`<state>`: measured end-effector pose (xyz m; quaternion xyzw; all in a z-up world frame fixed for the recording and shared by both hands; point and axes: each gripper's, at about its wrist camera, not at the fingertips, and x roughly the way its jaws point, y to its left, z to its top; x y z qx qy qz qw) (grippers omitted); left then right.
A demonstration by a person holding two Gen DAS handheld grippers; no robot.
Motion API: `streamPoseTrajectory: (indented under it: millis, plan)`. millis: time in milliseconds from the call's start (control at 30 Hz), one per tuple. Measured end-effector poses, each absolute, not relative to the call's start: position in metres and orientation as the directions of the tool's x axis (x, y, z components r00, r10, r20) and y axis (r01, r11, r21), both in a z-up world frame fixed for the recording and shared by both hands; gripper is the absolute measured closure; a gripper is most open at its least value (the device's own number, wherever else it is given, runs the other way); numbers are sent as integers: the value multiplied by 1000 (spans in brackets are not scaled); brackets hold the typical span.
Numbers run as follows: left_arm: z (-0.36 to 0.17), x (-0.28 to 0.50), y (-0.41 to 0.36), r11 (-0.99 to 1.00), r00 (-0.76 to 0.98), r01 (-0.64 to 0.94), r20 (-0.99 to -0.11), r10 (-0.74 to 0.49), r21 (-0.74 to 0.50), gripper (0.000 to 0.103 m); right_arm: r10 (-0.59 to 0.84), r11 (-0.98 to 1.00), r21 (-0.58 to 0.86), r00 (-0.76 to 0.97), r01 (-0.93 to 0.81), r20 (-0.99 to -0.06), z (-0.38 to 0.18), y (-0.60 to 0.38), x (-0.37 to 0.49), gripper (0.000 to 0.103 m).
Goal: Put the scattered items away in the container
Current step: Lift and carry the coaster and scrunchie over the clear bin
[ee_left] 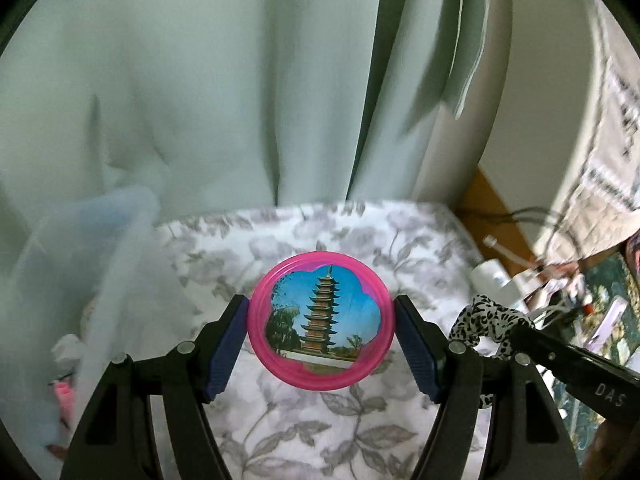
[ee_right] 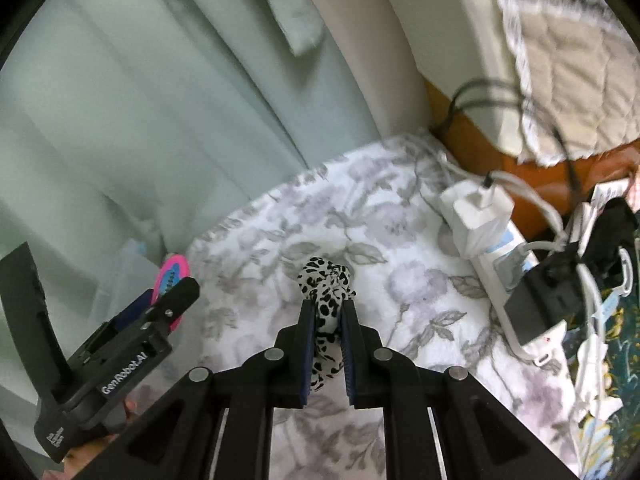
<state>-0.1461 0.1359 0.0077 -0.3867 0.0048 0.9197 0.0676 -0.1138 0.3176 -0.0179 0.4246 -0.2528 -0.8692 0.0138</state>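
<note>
The left gripper (ee_left: 322, 342) held a round pink-rimmed disc with a pagoda picture (ee_left: 319, 322) edge to edge, its blue fingers (ee_left: 226, 346) spread fairly wide because the disc's full width sat between them. Gripped by the rim, the disc stayed face up at the lower centre of the left wrist view, above the grey floral cloth (ee_left: 360, 240).

The right gripper (ee_right: 328, 338) was almost closed, its fingers (ee_right: 307, 344) pinching a black-and-white leopard-print scrunchie (ee_right: 326, 292), which bulged out past the tips at the centre of its frame. Soft fabric squashes thin, which would explain the narrow gap.

A translucent plastic container (ee_left: 92, 248) showed blurred at the left edge of the left wrist view, beside the pale green curtain (ee_left: 200, 100). Both items seemed lifted for carrying towards it. A white power strip with plugs (ee_right: 500, 248) lay on the right side of the cloth, well apart from both items.
</note>
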Motion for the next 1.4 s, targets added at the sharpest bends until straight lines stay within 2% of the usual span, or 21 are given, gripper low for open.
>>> streamPoseTrajectory:
  millis: [333, 700, 1067, 1400]
  plan:
    - [71, -91, 114, -989, -778, -137, -610, 147, -63, 29, -237, -882, 458, -737, -109, -633, 54, 292, -66, 89]
    - [106, -52, 44, -993, -849, -69, -517, 111, -100, 29, -260, -917, 398, -790, 23, -555, 112, 232, -45, 89]
    - [108, -37, -42, -981, -877, 45, -478, 53, -190, 29, -304, -939, 313, -773, 144, -557, 138, 158, -55, 89]
    - [81, -29, -115, -957, -857, 155, -515, -8, -244, 29, -356, -934, 250, -719, 256, -597, 134, 88, -69, 89]
